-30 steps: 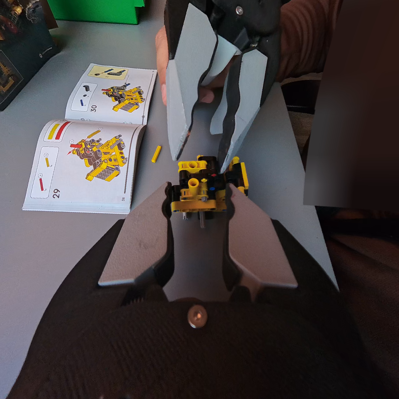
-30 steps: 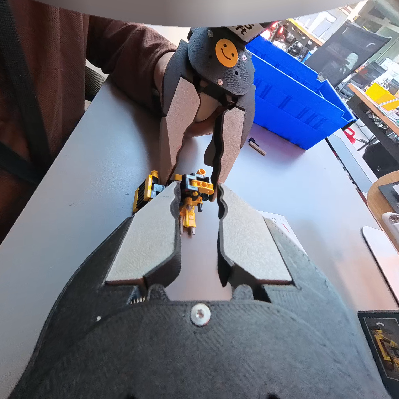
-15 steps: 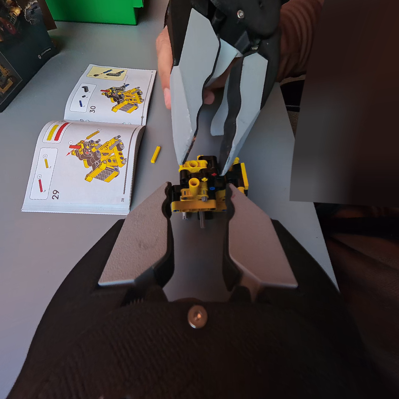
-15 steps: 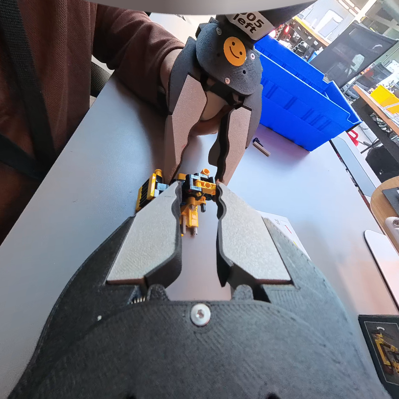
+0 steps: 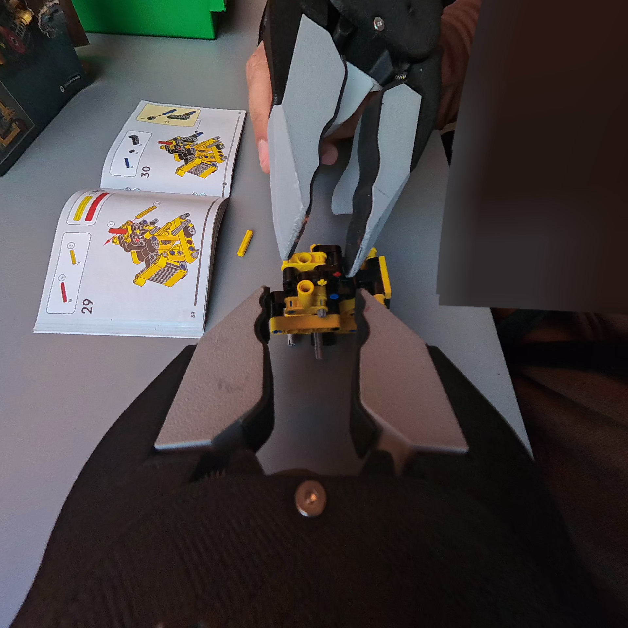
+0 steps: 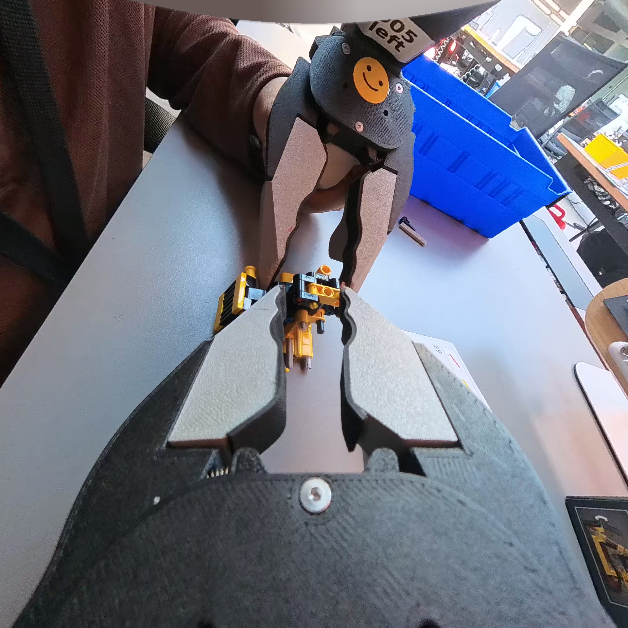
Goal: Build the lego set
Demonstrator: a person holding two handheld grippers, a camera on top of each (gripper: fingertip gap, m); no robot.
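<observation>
A small yellow and black lego model [image 5: 312, 307] rests on the grey table [image 5: 102, 390] near its edge. My left gripper [image 5: 314, 299] is shut on the model's near end, one fingertip on each side. My right gripper [image 6: 311, 292] faces it and is shut on the model's other end [image 6: 319, 292]. In the left wrist view the right gripper [image 5: 321, 261] comes down from above. In the right wrist view the left gripper [image 6: 309, 283] does the same. A yellow and black grille part [image 6: 234, 302] sticks out at the model's side.
An open instruction booklet [image 5: 129, 265] lies left of the model, with a loose yellow pin [image 5: 245, 243] beside it. A green box [image 5: 146, 17] and a dark set box [image 5: 30, 85] stand farther back. A blue bin [image 6: 475, 163] and small loose pieces [image 6: 413, 234] lie beyond. Only a small space, under 4 cm, lies between the two pairs of fingers.
My right gripper's fingers have drawn slightly closer together on the model. The left gripper's handle has tilted up a little. The model has stayed where it was.
</observation>
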